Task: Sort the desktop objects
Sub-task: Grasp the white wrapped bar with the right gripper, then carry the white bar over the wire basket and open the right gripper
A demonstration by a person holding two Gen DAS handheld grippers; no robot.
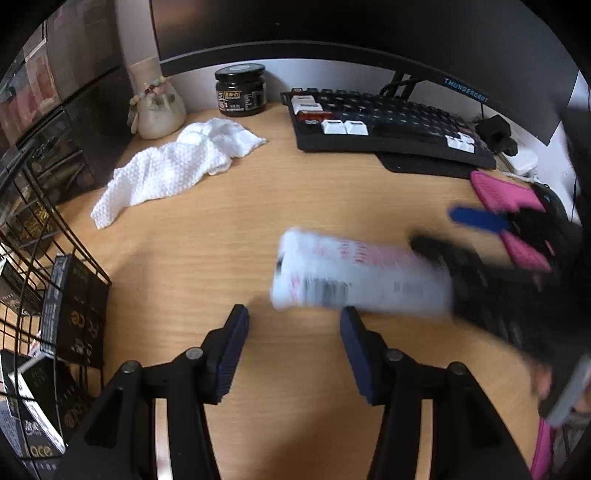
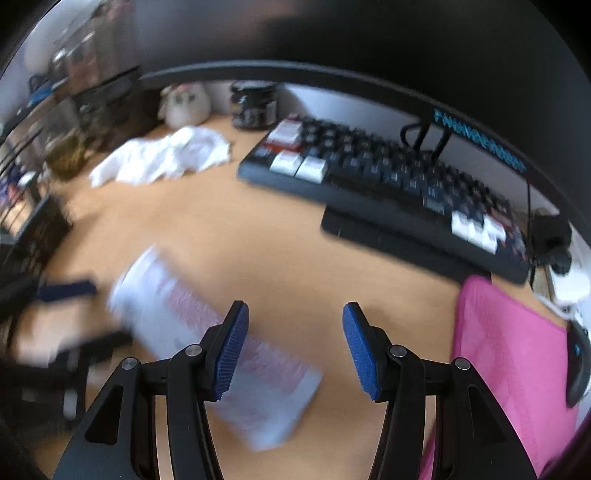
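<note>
Both wrist cams sit low over the desk (image 1: 295, 192), looking toward the keyboard (image 1: 388, 125) and monitor (image 2: 332, 44); the right one's closer, and both catch the white cloth (image 2: 162, 158).

One white tube (image 1: 354, 273) is lying on the desk — blurred, with pink print. One white cloth (image 1: 173, 166) is sitting crumpled at far left, and one dark jar (image 1: 241, 90) is standing just beyond it. One keyboard (image 1: 384, 125) is resting at far right, under one monitor (image 1: 332, 33). One pale figurine (image 1: 157, 107) is standing left of the jar. One pink mat (image 2: 517, 354) is lying at right. One wire rack (image 1: 33, 258) is standing at near left, holding several dark boxes — their number cannot be told.
</note>
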